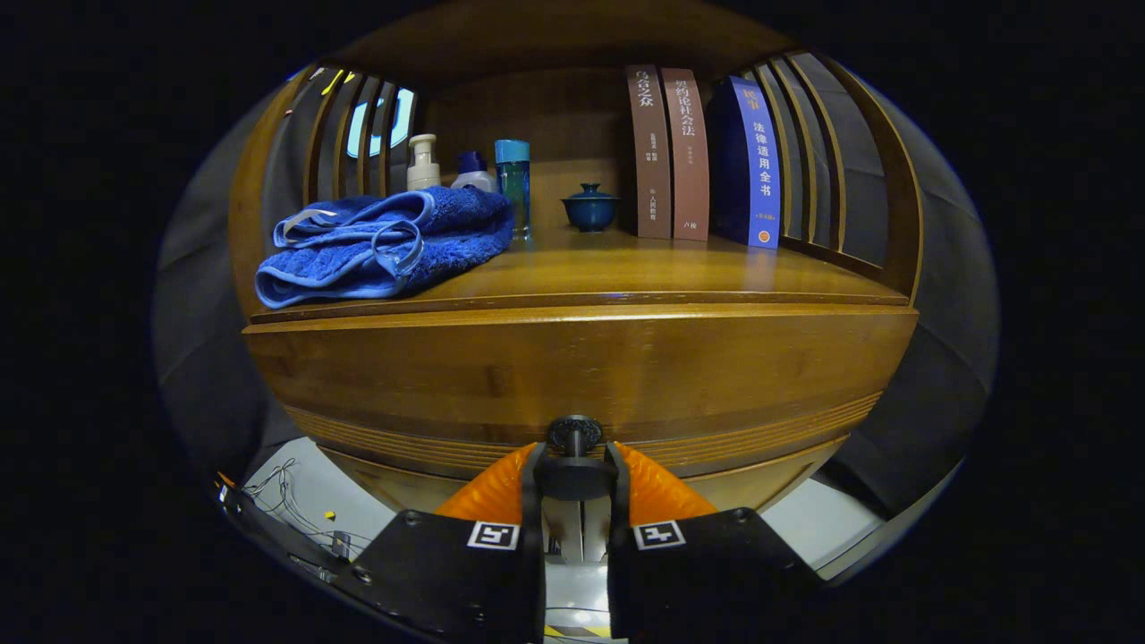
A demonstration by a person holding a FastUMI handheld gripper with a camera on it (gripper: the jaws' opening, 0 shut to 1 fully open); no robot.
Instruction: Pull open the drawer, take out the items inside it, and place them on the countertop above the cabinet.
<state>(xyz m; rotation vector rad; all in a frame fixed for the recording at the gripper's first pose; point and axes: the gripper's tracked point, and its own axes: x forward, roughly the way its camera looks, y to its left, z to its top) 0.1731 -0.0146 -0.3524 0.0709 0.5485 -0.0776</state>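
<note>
Fingers point(535, 474) nearly closed: from the gripper view we have the gripper point(574, 478) clamped on the round drawer knob point(574, 436), one finger pressing each side of its disc. Straight ahead of them lies the drawer front point(572, 380), shut as far as we can judge, so the pull must come straight back toward us. Above and beyond the fingers runs the countertop point(626, 268), carrying a blue towel point(385, 240), bottles point(465, 170), a lidded cup point(590, 207) and books point(702, 152).

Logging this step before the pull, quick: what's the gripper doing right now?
Gripper: closed on the drawer knob, one finger on each side of it; drawer front looks not yet pulled out.
</note>
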